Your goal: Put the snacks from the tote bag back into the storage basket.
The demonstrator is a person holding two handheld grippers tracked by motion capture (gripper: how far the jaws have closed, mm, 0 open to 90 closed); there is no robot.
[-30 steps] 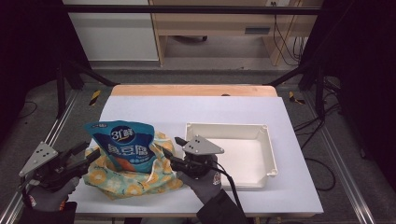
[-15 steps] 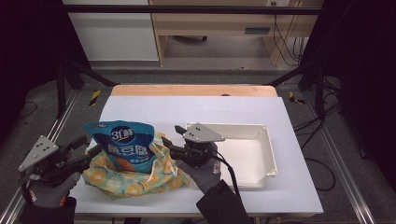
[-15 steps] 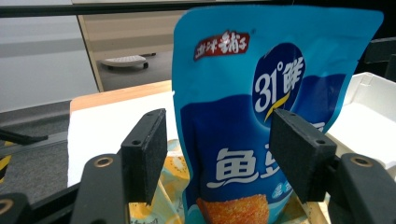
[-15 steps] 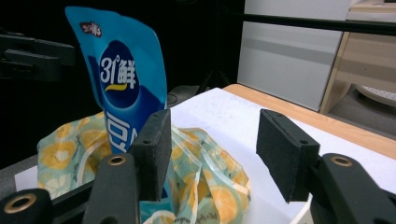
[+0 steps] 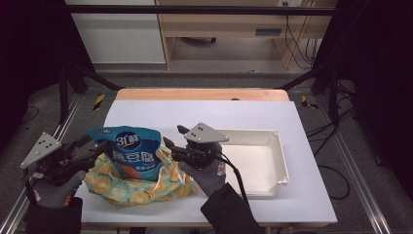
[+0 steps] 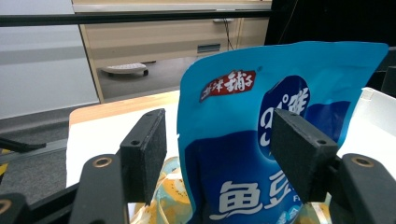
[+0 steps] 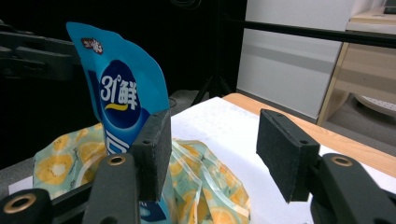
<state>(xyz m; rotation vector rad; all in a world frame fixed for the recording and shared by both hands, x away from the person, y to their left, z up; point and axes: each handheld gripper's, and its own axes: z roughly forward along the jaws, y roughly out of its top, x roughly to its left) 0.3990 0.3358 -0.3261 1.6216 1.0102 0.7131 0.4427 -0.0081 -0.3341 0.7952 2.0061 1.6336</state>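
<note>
I see a white table (image 5: 243,117) with lots of bare room at the back and on the right side. A white tray (image 5: 272,161) sits right of the middle, close to the front edge. A blue pouch (image 5: 134,151) stands up in a yellow fruit-print bag (image 5: 146,187) at the front left, near the table's left edge. The pouch's long side goes up and down, and its top leans a little toward the back. It says "31°" in white, with Chinese words below and a small red label near the top. My left gripper (image 5: 85,151) is beside the pouch with its jaws wide apart, holding nothing. My right gripper (image 5: 173,139) sits between the pouch and the tray, jaws apart too, holding nothing.
</note>
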